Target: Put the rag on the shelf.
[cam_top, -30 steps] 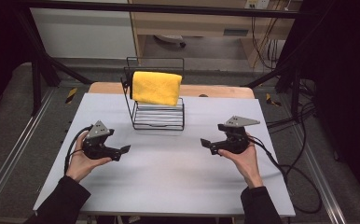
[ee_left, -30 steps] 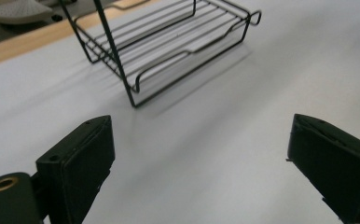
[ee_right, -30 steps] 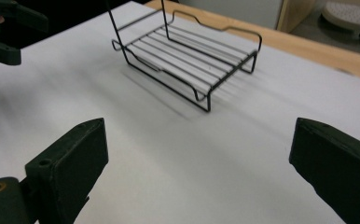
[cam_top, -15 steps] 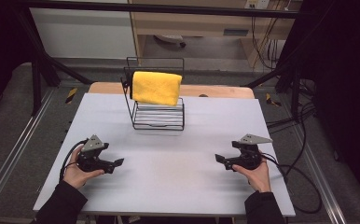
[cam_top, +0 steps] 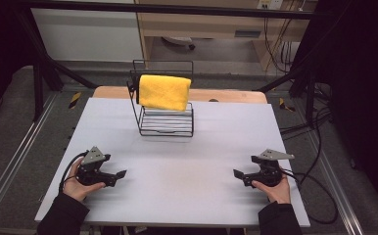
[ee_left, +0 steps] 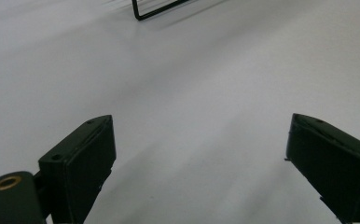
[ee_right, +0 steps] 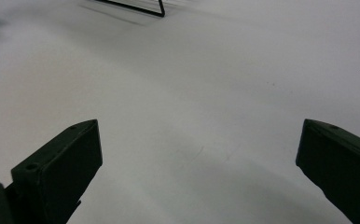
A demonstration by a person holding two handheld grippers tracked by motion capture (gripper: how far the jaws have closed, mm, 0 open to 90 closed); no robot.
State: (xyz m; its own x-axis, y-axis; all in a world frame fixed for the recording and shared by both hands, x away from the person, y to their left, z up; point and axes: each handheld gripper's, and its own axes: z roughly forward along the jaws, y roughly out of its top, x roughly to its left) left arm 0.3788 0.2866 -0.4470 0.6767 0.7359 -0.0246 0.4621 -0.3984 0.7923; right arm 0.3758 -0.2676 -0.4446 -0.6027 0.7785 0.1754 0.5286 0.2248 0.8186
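While both rest low on the surface (cam_top: 187, 171), left tongs (cam_top: 121, 174) spread, right tongs (cam_top: 237, 174) spread, yellow cloth (cam_top: 164, 91) on the wire rack (cam_top: 167, 125) well apart.

- A white tabletop (cam_top: 177, 196) overlies a wooden board (cam_top: 226, 95) showing past its far edge.
- Grey floor (cam_top: 11, 127) surrounds it.
- Black frame bars (cam_top: 177, 9) cross overhead.
- A white panel (cam_top: 86, 34) and a wooden bench (cam_top: 201, 24) stand behind.
- Cables (cam_top: 275, 44) hang far right.
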